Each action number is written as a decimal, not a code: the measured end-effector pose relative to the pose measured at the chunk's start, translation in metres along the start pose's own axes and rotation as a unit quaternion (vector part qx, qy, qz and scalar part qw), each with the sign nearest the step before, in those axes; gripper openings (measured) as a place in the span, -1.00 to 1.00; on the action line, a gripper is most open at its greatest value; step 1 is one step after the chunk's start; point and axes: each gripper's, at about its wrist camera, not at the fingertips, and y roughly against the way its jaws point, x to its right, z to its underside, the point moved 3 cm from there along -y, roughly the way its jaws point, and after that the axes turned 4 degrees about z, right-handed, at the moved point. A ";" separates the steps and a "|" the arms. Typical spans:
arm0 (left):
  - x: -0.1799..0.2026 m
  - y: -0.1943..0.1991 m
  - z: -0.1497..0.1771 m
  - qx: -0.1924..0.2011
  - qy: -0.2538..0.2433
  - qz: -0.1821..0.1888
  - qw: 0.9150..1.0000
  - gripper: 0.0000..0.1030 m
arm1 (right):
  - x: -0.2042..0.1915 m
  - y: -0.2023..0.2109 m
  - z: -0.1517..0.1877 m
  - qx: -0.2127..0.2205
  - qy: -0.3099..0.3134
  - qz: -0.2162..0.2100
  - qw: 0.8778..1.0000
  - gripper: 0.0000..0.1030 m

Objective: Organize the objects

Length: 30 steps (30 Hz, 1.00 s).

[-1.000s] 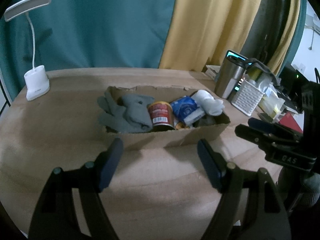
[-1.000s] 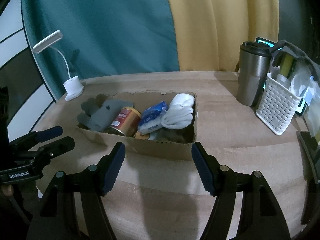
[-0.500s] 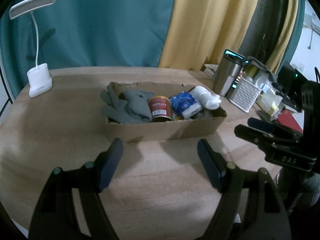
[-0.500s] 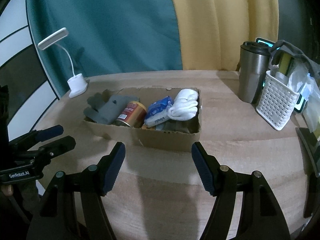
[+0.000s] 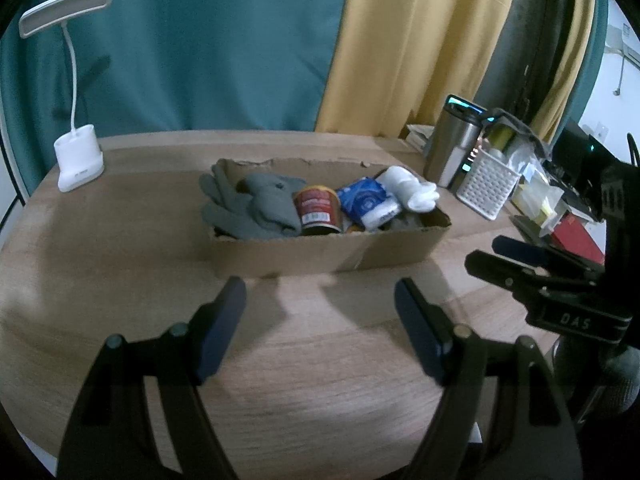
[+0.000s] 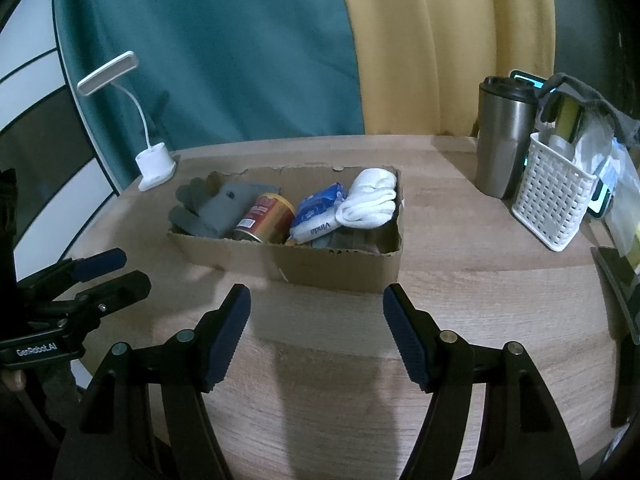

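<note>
Both tongs hang wide open over bare counter, cardboard box just ahead.

Open wood counter (image 5: 120, 248) runs between the tongs and the box's near wall, and out to its left. Left tongs (image 5: 320, 320) spread wide, holding nothing; right tongs (image 6: 316, 320) the same. The cardboard box (image 6: 320, 268) sits mid-counter, packed: grey gloves (image 5: 256, 204) at the left end, red can (image 5: 318, 214) on its side, blue tissue pack (image 5: 366, 202), white socks (image 6: 370, 200) at the right. Steel tumbler (image 6: 504, 140) and white basket (image 6: 554, 204) stand far right; desk lamp (image 5: 78, 160) far left.
</note>
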 end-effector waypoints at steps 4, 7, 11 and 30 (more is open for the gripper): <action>0.001 -0.001 0.001 -0.001 0.000 -0.001 1.000 0.51 | 0.000 0.000 0.000 -0.001 0.000 -0.001 1.000 0.40; 0.001 -0.001 0.001 -0.001 -0.002 -0.002 1.000 0.51 | 0.000 0.000 0.001 -0.001 0.000 -0.001 1.000 0.40; 0.001 -0.002 0.002 -0.002 -0.003 -0.004 1.000 0.51 | 0.000 0.000 0.000 0.000 0.001 -0.001 1.000 0.40; -0.002 -0.005 0.002 -0.010 -0.001 -0.012 1.000 0.51 | 0.001 -0.002 0.000 -0.004 0.000 0.000 1.000 0.40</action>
